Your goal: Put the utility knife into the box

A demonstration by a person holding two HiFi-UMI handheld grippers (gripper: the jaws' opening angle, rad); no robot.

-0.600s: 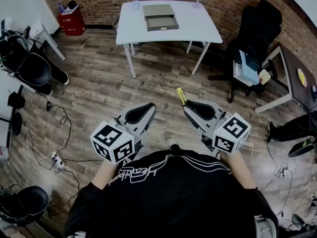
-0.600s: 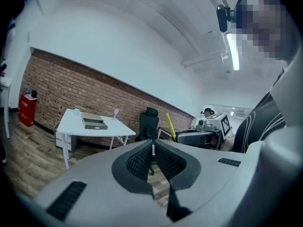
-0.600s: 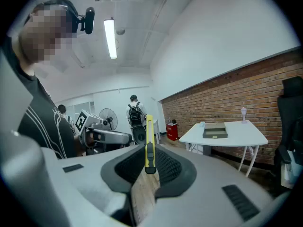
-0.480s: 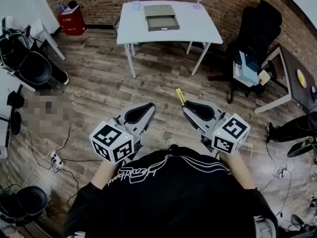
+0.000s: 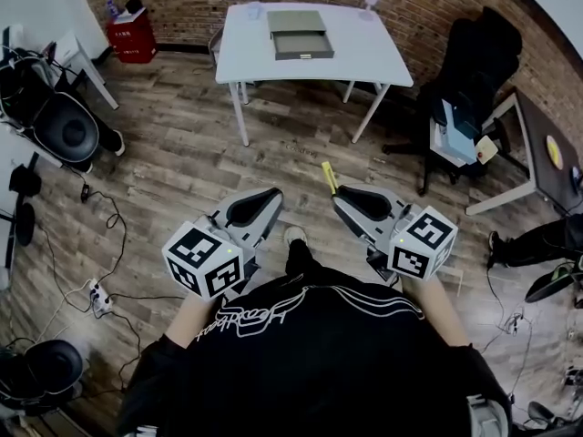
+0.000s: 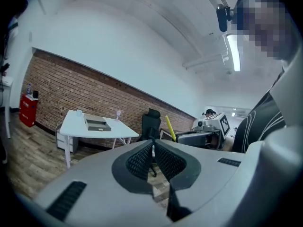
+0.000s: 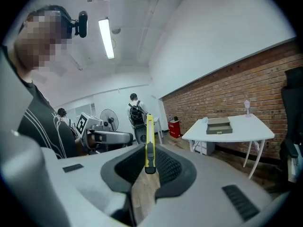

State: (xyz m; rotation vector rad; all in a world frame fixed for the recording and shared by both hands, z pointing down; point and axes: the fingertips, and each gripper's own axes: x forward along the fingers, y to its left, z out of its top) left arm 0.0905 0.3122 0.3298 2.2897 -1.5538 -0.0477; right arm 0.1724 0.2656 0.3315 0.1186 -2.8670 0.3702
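A grey box (image 5: 300, 35) with its drawer pulled out lies on the white table (image 5: 364, 57) far ahead across the wooden floor. My right gripper (image 5: 339, 195) is shut on the yellow utility knife (image 5: 329, 177), which sticks out forward beyond the fingertips. The right gripper view has the knife (image 7: 149, 143) upright between the jaws, with the box (image 7: 218, 126) on the table (image 7: 248, 130) to the right. My left gripper (image 5: 271, 197) is shut with nothing in it. From the left gripper view the box (image 6: 97, 123) is far off to the left.
A black office chair (image 5: 474, 57) stands right of the table and a dark desk (image 5: 537, 144) further right. A red container (image 5: 132, 36) sits by the brick wall. Cables and a power strip (image 5: 100, 294) lie on the floor at left. A person (image 7: 136, 112) stands behind.
The person has stepped forward: a foot now shows between the grippers and the table sits slightly nearer. Both grippers keep their pose and the knife stays held.
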